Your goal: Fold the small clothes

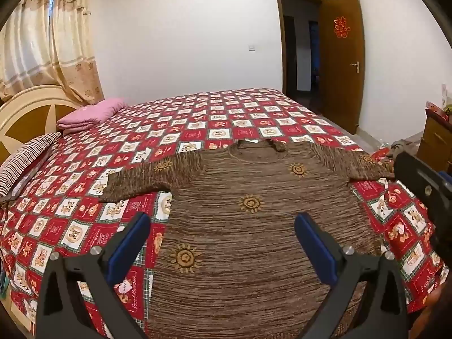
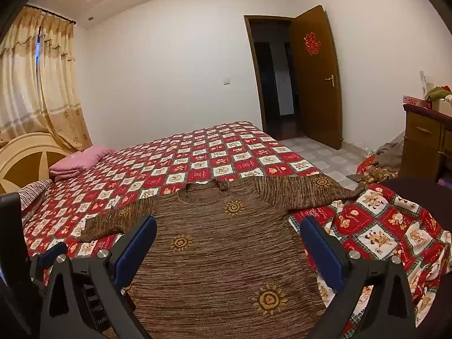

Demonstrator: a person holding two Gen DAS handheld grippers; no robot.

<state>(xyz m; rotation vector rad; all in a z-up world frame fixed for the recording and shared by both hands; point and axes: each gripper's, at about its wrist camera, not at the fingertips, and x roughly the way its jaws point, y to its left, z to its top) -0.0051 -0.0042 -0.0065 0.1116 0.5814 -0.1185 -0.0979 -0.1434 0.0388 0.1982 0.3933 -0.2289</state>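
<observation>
A brown sweater [image 1: 254, 220] with gold sun motifs lies flat on the bed [image 1: 197, 124], face up, neck toward the far side and hem at the near edge. Both sleeves are spread outward; the one on the door side reaches the bed's edge. The bedspread under the sweater is a red and white check with bear pictures; the small lettering in its red squares is too blurred to read.

The left gripper [image 1: 223, 226] hovers above the sweater's lower half, jaws wide, nothing between them. The right gripper [image 2: 228, 234] hangs over the same area, jaws also wide and empty. Partial letters "Rob" show on its near frame.

Beyond the sweater, near the headboard [image 1: 31, 113], lie a pink pillow [image 1: 90, 113] and a striped pillow [image 1: 25, 158]. Curtains [image 1: 50, 42] hang behind the headboard. Past the bed's far corner an open wooden door [image 1: 341, 56] carries a red double-happiness paper cutting [image 1: 341, 26]. A wooden cabinet [image 2: 423, 144] stands on the door side of the bed, with crumpled clothes [image 2: 387, 155] on the floor beside it.
</observation>
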